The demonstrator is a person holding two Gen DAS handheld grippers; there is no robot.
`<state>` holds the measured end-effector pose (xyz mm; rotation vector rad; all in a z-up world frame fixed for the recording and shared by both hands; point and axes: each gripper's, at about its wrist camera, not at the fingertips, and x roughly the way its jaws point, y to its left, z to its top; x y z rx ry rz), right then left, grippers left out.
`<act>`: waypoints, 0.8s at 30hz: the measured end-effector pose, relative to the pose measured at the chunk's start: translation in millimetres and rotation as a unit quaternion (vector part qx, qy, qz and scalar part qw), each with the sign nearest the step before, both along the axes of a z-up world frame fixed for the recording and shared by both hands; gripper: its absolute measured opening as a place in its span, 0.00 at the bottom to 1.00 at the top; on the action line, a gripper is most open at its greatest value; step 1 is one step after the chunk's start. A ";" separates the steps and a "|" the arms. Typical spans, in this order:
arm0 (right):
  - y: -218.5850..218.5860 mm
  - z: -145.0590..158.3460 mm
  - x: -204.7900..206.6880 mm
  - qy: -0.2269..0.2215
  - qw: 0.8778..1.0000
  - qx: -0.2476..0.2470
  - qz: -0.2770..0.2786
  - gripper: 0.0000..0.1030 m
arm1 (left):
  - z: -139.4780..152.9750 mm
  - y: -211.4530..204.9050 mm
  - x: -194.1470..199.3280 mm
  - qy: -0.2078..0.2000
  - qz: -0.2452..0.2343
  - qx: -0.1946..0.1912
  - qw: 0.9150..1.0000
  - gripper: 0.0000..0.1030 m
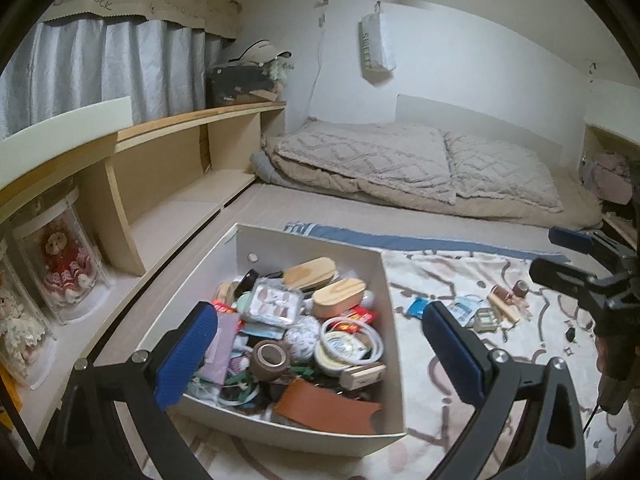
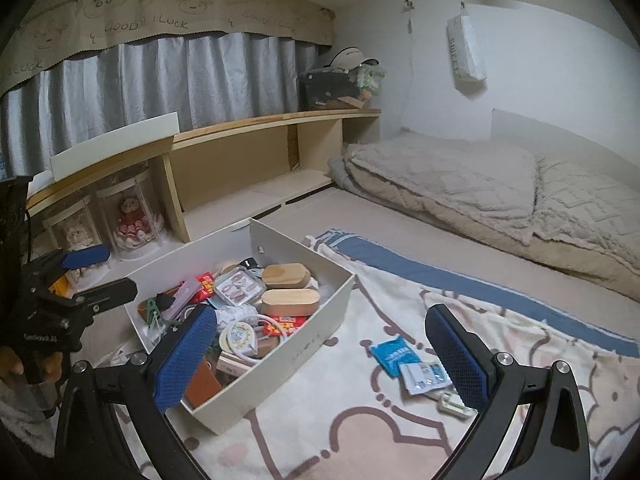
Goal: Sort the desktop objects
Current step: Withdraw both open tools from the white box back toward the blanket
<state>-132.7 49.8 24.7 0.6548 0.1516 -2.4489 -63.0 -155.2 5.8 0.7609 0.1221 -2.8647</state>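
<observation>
1. My left gripper (image 1: 320, 354) hangs with its jaws spread wide and empty over the white box (image 1: 390, 292) of clutter.
2. My right gripper (image 2: 320, 354) is likewise spread and empty, above the patterned blanket (image 2: 360, 420).
3. In the box, two wooden oval cases (image 1: 339, 297) lie side by side, long axes running left-right.
4. Blue sachets (image 2: 394, 356) lie flat on the blanket, right of the box.

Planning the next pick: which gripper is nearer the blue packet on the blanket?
Right. The right gripper hangs just short of the blue packet; the left gripper sits over the box, left of it.
</observation>
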 end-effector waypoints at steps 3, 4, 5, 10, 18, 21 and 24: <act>13.4 7.4 9.2 0.006 1.000 0.004 -0.007 1.00 | 4.2 9.0 -2.2 0.004 -0.008 -0.001 1.000 1.00; 17.7 9.1 11.0 0.007 1.000 0.004 -0.010 1.00 | 6.1 13.6 -2.7 0.005 -0.012 -0.002 1.000 1.00; 22.2 10.7 13.2 0.008 1.000 0.005 -0.013 1.00 | 7.3 17.2 -3.2 0.006 -0.015 -0.004 1.000 1.00; 46.0 15.7 22.2 0.008 0.999 0.009 -0.030 1.00 | 14.2 35.9 -3.9 0.012 -0.033 -0.014 0.999 1.00; 81.3 17.0 33.0 0.009 0.998 0.017 -0.063 1.00 | 27.6 50.8 -9.8 0.024 -0.051 -0.005 0.998 1.00; 93.9 21.0 35.1 0.013 0.997 0.007 -0.073 1.00 | 33.3 59.1 -11.8 0.028 -0.058 -0.010 0.998 1.00; 103.1 25.1 36.0 0.019 0.997 -0.003 -0.078 1.00 | 43.2 70.6 -14.9 0.034 -0.069 -0.012 0.997 1.00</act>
